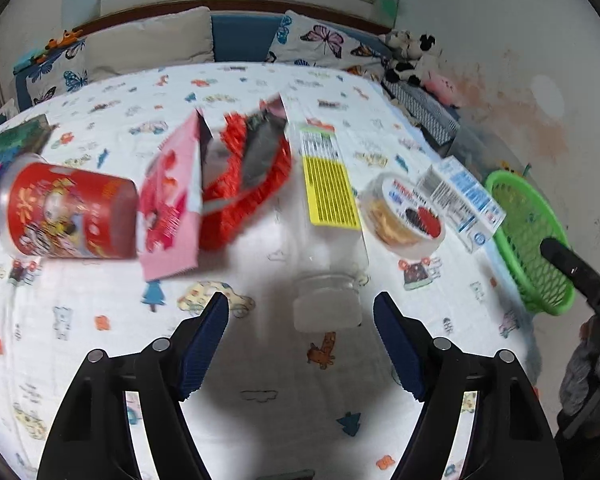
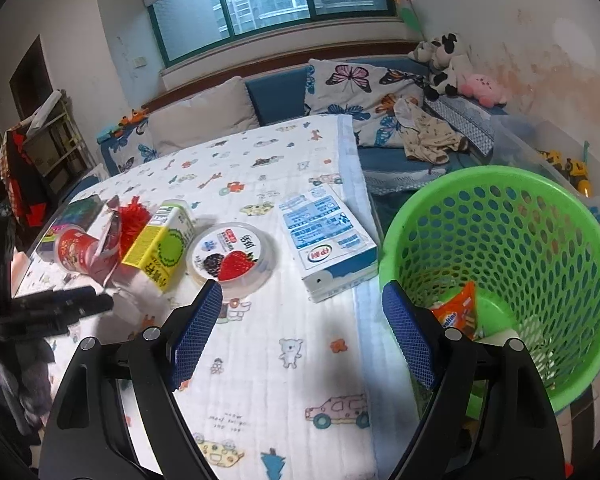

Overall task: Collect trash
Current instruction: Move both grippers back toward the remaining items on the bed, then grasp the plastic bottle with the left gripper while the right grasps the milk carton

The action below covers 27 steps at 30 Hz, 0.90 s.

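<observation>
Orange wrapper (image 2: 458, 314) inside green basket (image 2: 572, 216): right view only. Left gripper (image 1: 301, 310), right gripper (image 2: 302, 296): wide, empty.

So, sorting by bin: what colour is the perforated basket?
Bright green basket, clearest in the right wrist view.

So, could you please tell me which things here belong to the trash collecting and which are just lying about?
Job: red cup, pink packet, yellow carton, yogurt tub, blue milk carton, green basket.
Lying about: butterfly pillow, plush cow, pink plush.
</observation>
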Tool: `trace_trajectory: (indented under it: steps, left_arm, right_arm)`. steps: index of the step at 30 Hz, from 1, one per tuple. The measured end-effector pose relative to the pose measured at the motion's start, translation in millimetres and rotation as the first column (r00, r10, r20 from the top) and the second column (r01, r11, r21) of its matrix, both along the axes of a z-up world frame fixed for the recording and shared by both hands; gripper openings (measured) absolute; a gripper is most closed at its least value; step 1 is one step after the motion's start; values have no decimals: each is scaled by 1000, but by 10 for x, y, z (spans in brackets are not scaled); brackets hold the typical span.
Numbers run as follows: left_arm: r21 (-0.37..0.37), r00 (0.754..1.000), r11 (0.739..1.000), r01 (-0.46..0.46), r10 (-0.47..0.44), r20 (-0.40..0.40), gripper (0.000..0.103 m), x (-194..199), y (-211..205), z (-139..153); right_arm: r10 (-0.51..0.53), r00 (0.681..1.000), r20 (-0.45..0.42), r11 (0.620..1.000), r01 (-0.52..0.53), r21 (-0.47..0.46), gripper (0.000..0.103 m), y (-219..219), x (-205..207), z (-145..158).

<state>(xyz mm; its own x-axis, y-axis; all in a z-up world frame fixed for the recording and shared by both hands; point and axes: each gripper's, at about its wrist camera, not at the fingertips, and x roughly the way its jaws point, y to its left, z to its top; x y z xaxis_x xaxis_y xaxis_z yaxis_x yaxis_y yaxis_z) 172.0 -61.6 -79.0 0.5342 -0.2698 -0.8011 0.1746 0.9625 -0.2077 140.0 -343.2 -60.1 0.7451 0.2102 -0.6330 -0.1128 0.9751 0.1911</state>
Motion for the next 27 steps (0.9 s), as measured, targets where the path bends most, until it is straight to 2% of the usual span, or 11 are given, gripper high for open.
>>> trace_trajectory:
  steps: [6, 9, 15, 22, 25, 27]
  left_arm:
    - [25, 1000, 1000, -7, 7, -1, 68, 70, -137, -163]
    - [12, 1000, 1000, -8, 8, 1, 68, 109, -190, -192]
    - [41, 999, 999, -3, 1, 37, 66, 144, -342, -205]
    - [44, 999, 999, -28, 27, 27, 65, 182, -358, -280]
    - [51, 999, 998, -41, 39, 33, 62, 181, -360, -309]
    - [58, 998, 997, -48, 46, 38, 57, 184, -356, -313]
  right_arm:
    - [10, 1000, -9, 1000, -10, -13, 82, -13, 169, -77]
    - [23, 1000, -8, 999, -23, -28, 82, -1, 263, -100]
    - [48, 999, -21, 996, -49, -80, 82, 35, 508, -158]
    - [75, 995, -61, 985, -83, -153, 82, 99, 755, -278]
    - [80, 994, -76, 979, -93, -182, 82, 127, 808, -322]
    - [84, 994, -77, 977, -97, -190, 82, 126, 841, -332]
